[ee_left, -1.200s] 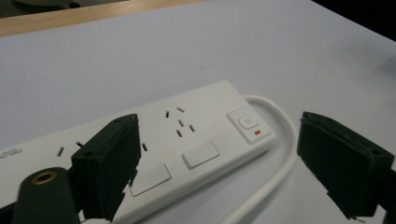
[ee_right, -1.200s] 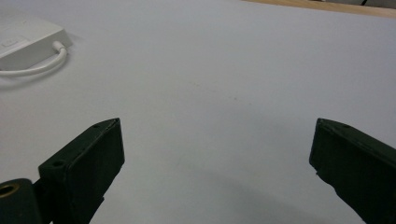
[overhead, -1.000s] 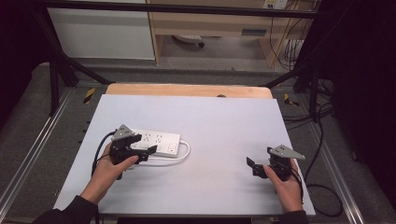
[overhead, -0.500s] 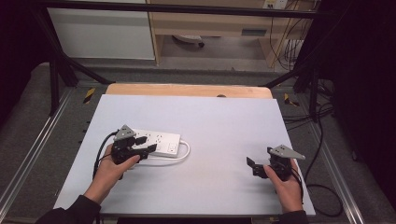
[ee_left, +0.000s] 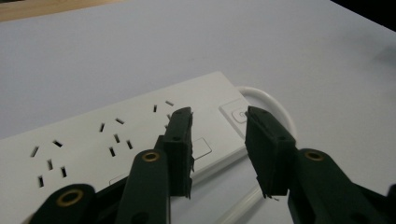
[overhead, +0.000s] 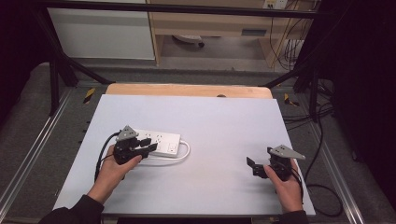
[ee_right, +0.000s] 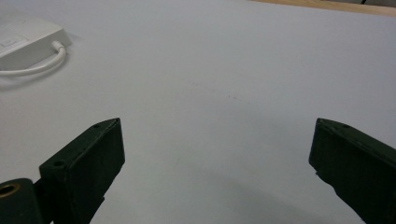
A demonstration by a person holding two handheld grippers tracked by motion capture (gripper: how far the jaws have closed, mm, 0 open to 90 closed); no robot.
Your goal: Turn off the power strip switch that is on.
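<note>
1. Power strip (overhead: 159, 143), white and flat, lies on the left half of the pale table (overhead: 215, 121) in the high view, its long side running left to right; its white cord (overhead: 183, 154) loops off the right end and curls back along the near side. The left gripper (overhead: 148, 148), held in the person's left hand (overhead: 114, 168), sits over the strip's near left part with a narrow gap between its jaws. The right gripper (overhead: 252, 167), in the right hand (overhead: 287, 182), rests low at the near right, well apart from the strip, its jaws spread

2. Left gripper view: the left gripper (ee_left: 219, 149) stands part open just above the power strip (ee_left: 93, 140), nothing between the jaws. The strip's socket slots run to the left; its switch (ee_left: 236, 112) lies between the jaw tips, and the cord (ee_left: 275, 105) bends off beyond the right jaw

3. Right gripper view: the right gripper (ee_right: 217, 158) is wide open over bare table (ee_right: 224, 60), holding nothing. The power strip's end (ee_right: 28, 39) and cord (ee_right: 39, 65) lie at the far left
</note>
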